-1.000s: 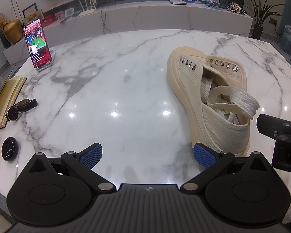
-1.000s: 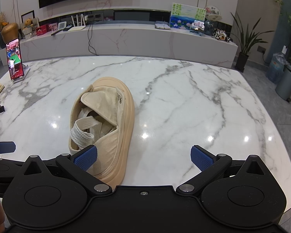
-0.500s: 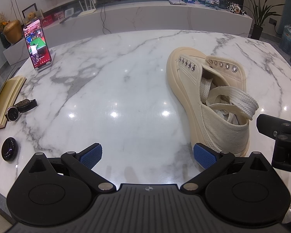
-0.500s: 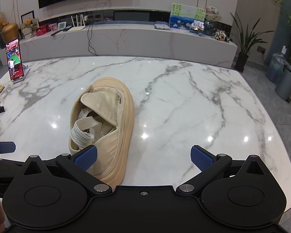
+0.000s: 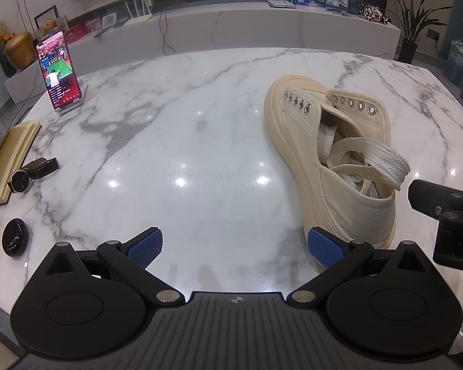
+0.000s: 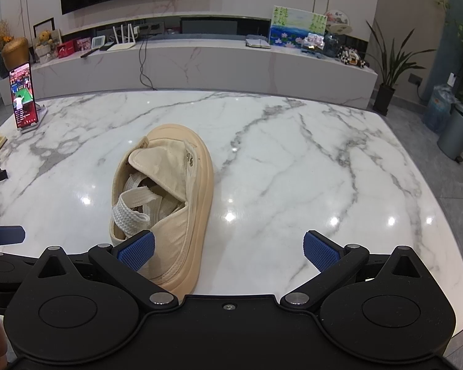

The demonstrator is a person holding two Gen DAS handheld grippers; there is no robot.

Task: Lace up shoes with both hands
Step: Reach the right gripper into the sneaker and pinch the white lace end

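Note:
A cream canvas shoe (image 5: 296,129) with a thick sole lies on the marble table (image 5: 185,141), toe pointing away. Its eyelet rows are unlaced and a wide cream lace (image 5: 373,157) is bundled loosely inside the opening. In the right wrist view the same shoe (image 6: 197,191) sits left of centre, with the lace (image 6: 129,209) spilling over the heel. My left gripper (image 5: 234,245) is open and holds nothing; its right pad is close to the shoe's heel. My right gripper (image 6: 228,248) is open too, its left pad in front of the heel.
At the table's left stand a lit phone (image 5: 58,71) on a stand, a book (image 5: 9,154), a wristwatch (image 5: 27,174) and a small black round case (image 5: 14,240). A long white console (image 6: 200,61) runs behind the table. The right half of the table is bare marble (image 6: 324,169).

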